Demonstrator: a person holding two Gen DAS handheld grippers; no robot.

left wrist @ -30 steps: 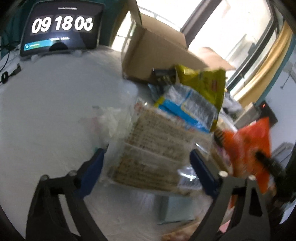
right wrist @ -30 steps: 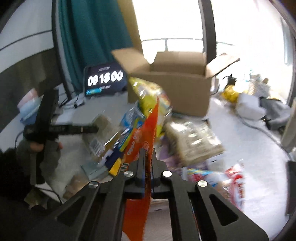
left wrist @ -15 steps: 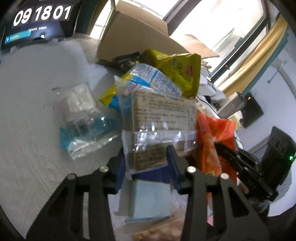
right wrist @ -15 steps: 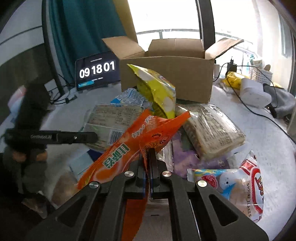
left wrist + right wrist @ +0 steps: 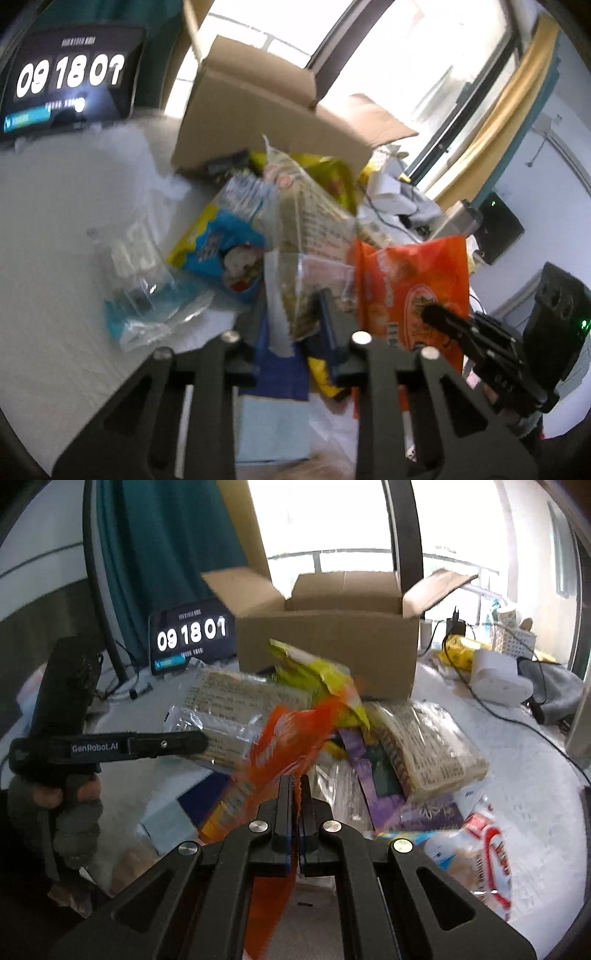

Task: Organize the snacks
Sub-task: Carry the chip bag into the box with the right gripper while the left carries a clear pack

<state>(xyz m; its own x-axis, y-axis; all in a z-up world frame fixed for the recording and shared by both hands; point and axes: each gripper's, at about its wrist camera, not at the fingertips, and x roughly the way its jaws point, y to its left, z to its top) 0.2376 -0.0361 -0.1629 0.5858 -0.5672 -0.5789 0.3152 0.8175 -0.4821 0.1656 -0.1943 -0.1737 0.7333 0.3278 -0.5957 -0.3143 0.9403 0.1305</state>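
Observation:
A clear pack of brown crackers point(image 5: 314, 221) stands tilted up off the snack pile. It sits between the blue pads of my left gripper point(image 5: 293, 314), whose jaws are closing and pinch its lower end. The same pack point(image 5: 236, 705) shows in the right wrist view beside the left gripper point(image 5: 195, 742). My right gripper point(image 5: 295, 786) is shut on an orange snack bag point(image 5: 295, 734), blurred and hanging above the pile. From the left wrist view, the orange bag point(image 5: 406, 273) and right gripper point(image 5: 439, 314) are at the right. An open cardboard box point(image 5: 325, 653) stands behind the pile.
On the white cloth lie a yellow bag point(image 5: 317, 675), a second cracker pack point(image 5: 424, 746), a blue bag point(image 5: 218, 243), a clear packet point(image 5: 140, 280) and a red-and-white bag point(image 5: 480, 849). A clock screen point(image 5: 70, 77) stands back left. A white device point(image 5: 498, 679) and cables lie right.
My left jaws went from wide open around the flat cracker pack to pinched on it, and the pack has risen and tilted up. The orange bag in my right gripper has swung.

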